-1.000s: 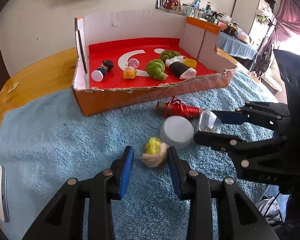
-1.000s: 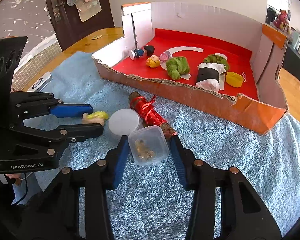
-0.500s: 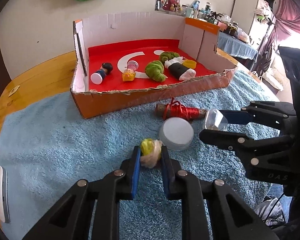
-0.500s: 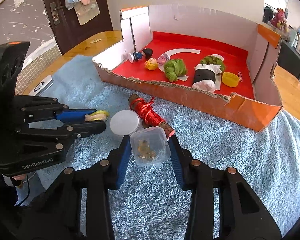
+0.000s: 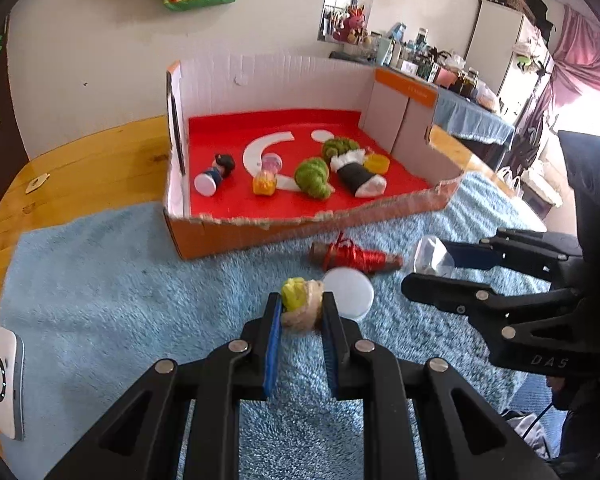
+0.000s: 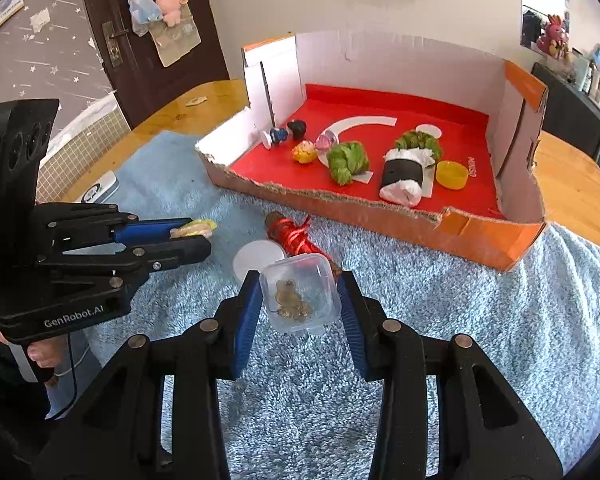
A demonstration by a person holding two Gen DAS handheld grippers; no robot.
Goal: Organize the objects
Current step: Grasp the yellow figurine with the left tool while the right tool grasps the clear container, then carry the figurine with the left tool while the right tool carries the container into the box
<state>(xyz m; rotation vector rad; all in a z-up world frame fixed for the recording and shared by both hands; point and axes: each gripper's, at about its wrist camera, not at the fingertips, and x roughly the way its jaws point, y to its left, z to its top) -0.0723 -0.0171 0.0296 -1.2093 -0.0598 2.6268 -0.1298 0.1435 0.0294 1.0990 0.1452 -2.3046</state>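
My left tongs (image 5: 300,312) pinched the yellow-and-beige toy (image 5: 300,304) above the blue towel (image 5: 120,300); my right tongs (image 6: 300,300) clamped the clear plastic box (image 6: 300,292).

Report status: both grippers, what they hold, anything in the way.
Left gripper shut on yellow toy. Right gripper shut on clear tub. Box ahead; red spool and white lid between.

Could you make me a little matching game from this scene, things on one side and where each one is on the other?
Things:
1. clear plastic tub
2. yellow-and-tan toy
3. red-wrapped stick
4. yellow cap

Places:
A. inside the cardboard box
B. between the left gripper fingers
C. lying on the blue towel
D. between the right gripper fingers

Pairs: 1-D, 2-B, 3-C, 4-A
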